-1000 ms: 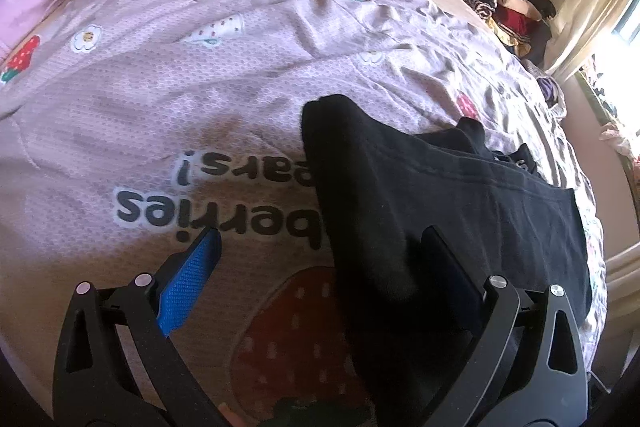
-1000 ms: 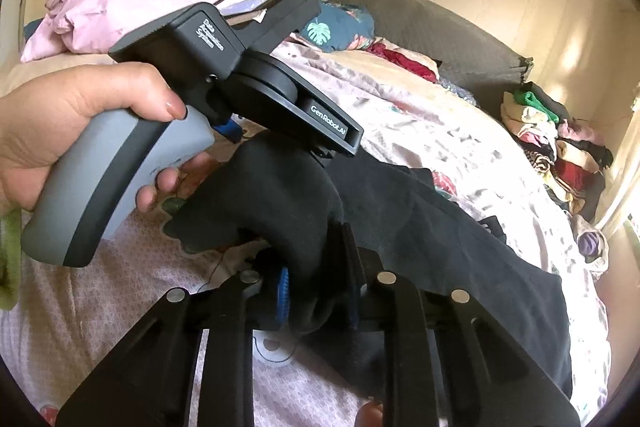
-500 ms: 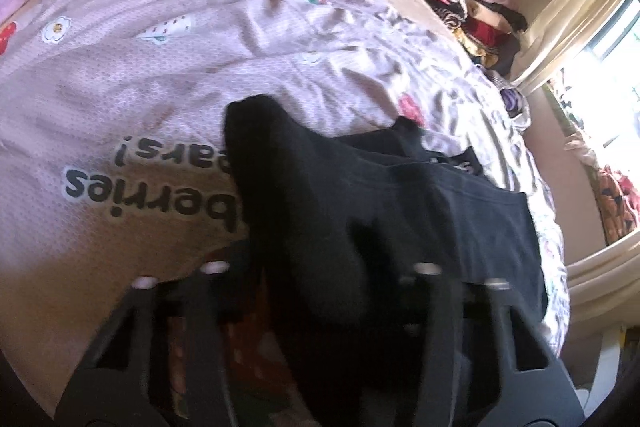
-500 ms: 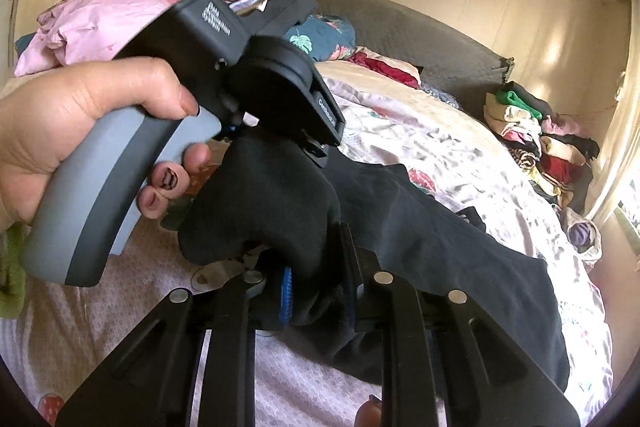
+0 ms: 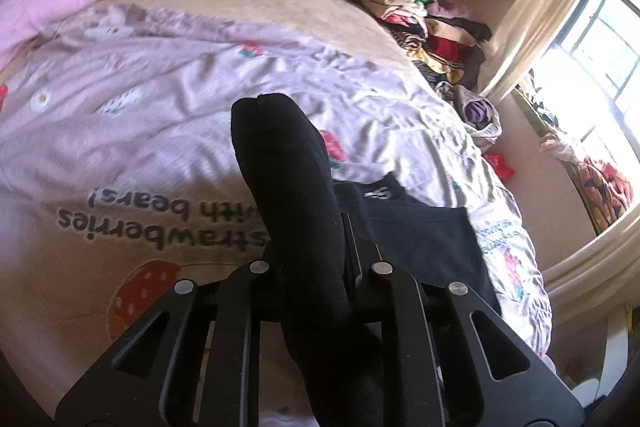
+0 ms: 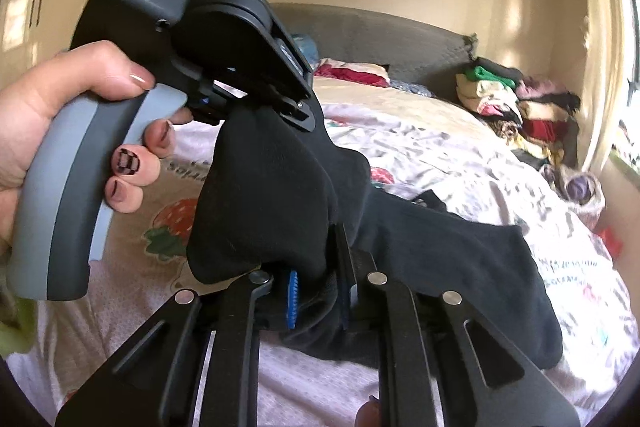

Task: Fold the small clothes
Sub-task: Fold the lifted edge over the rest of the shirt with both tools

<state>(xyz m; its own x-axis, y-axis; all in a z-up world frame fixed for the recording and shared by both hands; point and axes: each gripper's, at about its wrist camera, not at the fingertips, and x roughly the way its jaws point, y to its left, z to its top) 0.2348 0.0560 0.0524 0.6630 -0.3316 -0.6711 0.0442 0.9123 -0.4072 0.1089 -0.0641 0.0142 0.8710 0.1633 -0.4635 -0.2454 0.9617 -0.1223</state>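
While both the left gripper (image 5: 310,251) and right gripper (image 6: 318,291) clamp the black garment (image 6: 440,247) above the strawberry quilt (image 5: 140,131), its trailing end, apparently unsupported, could drag and spoil the fold.

Black sock (image 5: 288,179); pink strawberry-print bedspread (image 5: 140,99); blue gripper pad (image 6: 293,301).

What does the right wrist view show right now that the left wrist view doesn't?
Only the right wrist view shows the hand holding the left gripper's handle, and the right gripper shut on the black garment. Only the left wrist view shows the "strawberries with bears" print and the window. Both show the garment, the pink bedspread and the clothes pile.
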